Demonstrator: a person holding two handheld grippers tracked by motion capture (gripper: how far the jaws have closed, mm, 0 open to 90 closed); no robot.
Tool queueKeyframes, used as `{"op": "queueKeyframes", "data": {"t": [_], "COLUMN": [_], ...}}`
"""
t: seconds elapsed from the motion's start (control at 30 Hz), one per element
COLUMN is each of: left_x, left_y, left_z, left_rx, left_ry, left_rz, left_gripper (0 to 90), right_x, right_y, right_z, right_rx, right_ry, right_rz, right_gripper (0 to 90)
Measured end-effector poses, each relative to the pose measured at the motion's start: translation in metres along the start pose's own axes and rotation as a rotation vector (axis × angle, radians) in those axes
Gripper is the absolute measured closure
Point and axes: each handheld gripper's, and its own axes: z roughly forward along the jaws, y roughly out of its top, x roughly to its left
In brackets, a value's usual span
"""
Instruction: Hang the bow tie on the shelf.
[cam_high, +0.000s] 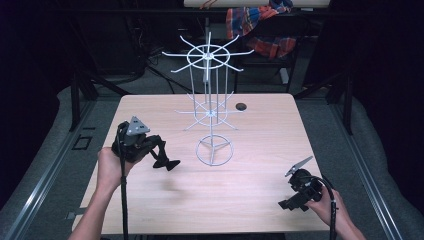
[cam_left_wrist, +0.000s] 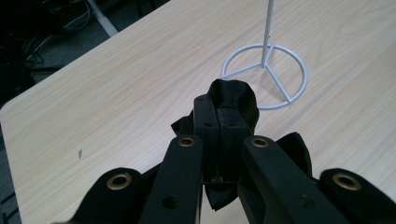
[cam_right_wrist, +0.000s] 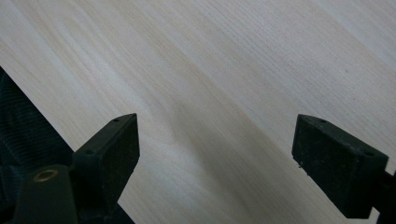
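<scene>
A white wire display rack (cam_high: 209, 56) with spoked hooks stands mid-table on a ring base (cam_high: 214, 150); its base ring (cam_left_wrist: 266, 59) lies just ahead in the left gripper view. My left gripper (cam_high: 162, 159) is at the table's left, shut on a piece of black cloth (cam_left_wrist: 232, 95) that bulges out past the jaw tips and hangs below them. The cloth (cam_high: 170, 164) hovers just above the wood, left of the rack's base. My right gripper (cam_high: 289, 204) sits low at the front right, open, its pads (cam_right_wrist: 114, 149) wide apart over bare wood.
The light wooden table (cam_high: 250, 190) has a small dark round spot (cam_high: 241, 106) near its far edge, right of the rack. A plaid cloth (cam_high: 260, 25) hangs behind the table. Dark floor and frame rails surround the table.
</scene>
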Motion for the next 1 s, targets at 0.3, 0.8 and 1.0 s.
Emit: {"op": "queueKeyframes", "data": {"t": [0.3, 0.8, 1.0], "left_x": [-0.002, -0.009, -0.011], "left_y": [0.015, 0.035, 0.042], "left_z": [0.002, 0.006, 0.009], "left_rx": [0.001, 0.005, 0.001], "left_ry": [-0.005, -0.012, -0.018], "left_rz": [0.025, 0.056, 0.041], "left_gripper": [88.9, 88.8, 88.9], "right_x": [0.001, -0.001, -0.001], "right_y": [0.0, 0.0, 0.0], "right_z": [0.001, 0.0, 0.001], "right_rx": [-0.009, 0.008, 0.013], "right_ry": [0.003, 0.008, 0.004], "right_rz": [0.007, -0.007, -0.004], "right_gripper": [15.0, 14.9, 14.9]}}
